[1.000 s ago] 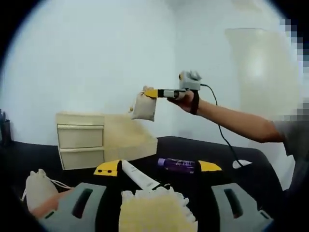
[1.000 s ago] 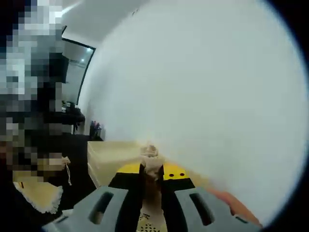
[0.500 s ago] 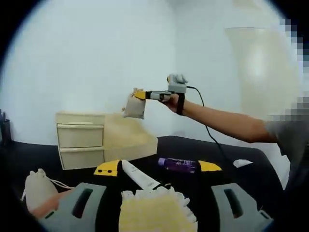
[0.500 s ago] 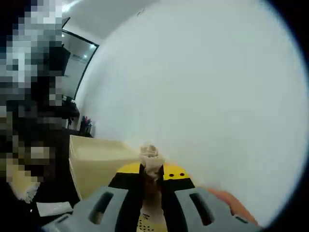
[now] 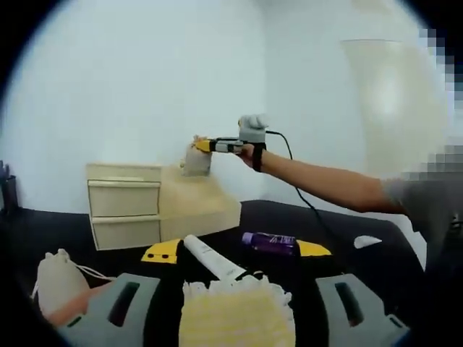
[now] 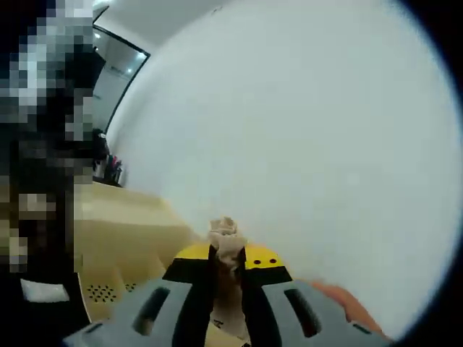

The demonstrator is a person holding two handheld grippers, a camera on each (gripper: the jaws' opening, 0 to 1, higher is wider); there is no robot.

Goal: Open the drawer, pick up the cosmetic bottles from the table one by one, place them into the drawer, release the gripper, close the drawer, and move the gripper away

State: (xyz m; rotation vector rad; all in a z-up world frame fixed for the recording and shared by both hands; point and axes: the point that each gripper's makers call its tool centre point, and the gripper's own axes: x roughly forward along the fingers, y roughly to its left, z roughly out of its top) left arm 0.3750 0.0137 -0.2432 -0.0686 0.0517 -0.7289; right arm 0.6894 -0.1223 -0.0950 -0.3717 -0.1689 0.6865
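The right gripper (image 5: 205,146) grips a pouch (image 5: 195,162) above the open drawer (image 5: 199,202). The left gripper (image 5: 235,303) rests low — fingers apart, holding nothing — near a tube (image 5: 211,259) and bottle (image 5: 270,242).

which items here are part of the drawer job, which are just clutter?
Job items:
drawer unit
white tube
purple bottle
small cloth pouch, shut in the right gripper

Lying about:
drawstring pouch on the table
yellow frilled cloth between the left gripper's jaws
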